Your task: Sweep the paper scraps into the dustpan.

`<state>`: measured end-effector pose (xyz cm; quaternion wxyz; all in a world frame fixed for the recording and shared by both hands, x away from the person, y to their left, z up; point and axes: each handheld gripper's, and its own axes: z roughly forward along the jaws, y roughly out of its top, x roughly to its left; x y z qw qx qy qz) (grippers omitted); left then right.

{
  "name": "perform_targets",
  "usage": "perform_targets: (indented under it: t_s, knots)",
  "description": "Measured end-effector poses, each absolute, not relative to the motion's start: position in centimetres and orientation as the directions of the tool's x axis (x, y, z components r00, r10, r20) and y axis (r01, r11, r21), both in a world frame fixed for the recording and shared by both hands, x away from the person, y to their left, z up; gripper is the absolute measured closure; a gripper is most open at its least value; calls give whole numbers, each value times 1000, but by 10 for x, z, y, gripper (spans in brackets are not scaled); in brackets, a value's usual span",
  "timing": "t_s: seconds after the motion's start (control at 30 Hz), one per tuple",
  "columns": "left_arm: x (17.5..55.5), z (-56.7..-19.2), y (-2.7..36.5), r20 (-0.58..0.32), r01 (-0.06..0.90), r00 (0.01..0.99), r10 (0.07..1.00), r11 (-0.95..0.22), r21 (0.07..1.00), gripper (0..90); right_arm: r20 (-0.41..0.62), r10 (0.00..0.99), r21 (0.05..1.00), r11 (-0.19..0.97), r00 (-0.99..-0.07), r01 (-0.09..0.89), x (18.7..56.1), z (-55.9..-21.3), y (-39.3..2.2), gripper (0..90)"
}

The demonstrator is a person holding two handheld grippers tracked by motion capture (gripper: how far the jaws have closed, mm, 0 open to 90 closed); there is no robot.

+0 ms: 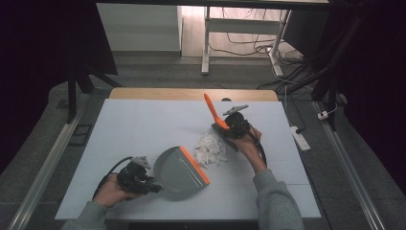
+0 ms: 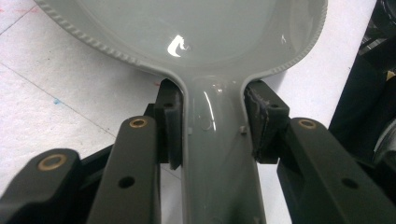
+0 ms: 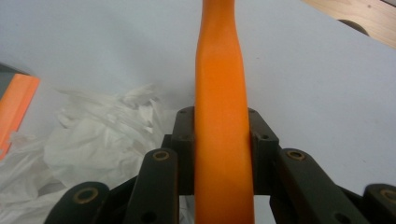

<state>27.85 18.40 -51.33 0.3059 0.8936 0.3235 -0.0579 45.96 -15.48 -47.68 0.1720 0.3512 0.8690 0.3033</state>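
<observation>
While we sit mid-sweep, the step in hand looks like brushing the paper scraps into the dustpan; nothing is in the pan yet as far as we can tell.

Near left: our left gripper [image 1: 143, 184] has its jaws closed down to handle width on the grey dustpan [image 1: 179, 167], pads pressed to both sides of the handle [image 2: 219, 154] just behind the bowl. Pan lies on the white table [image 1: 134, 129], its orange lip [image 1: 195, 164] facing right and far, toward the pile.

Middle: the crumpled white paper [image 1: 210, 149] lies just beside that lip, between pan and brush.

Farther right: our right gripper [image 1: 229, 130] is clamped on the orange brush handle [image 3: 223, 121], jaws narrowed to its width, handle tip pointing up and far. The brush head is hidden behind the hand and gripper.

Next move, our read: drag the brush left and near through the pile toward the lip, while the left holds the pan flat so scraps don't slip under.
</observation>
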Motion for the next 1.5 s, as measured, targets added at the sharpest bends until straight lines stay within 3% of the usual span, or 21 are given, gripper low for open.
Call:
perform_targets:
  t_s: [1.5]
  knots:
    - [280, -515, 182, -304, 616, 782, 544, -600, 510, 614, -67, 564, 673, 635, -823, 381, 405, -483, -105, 707]
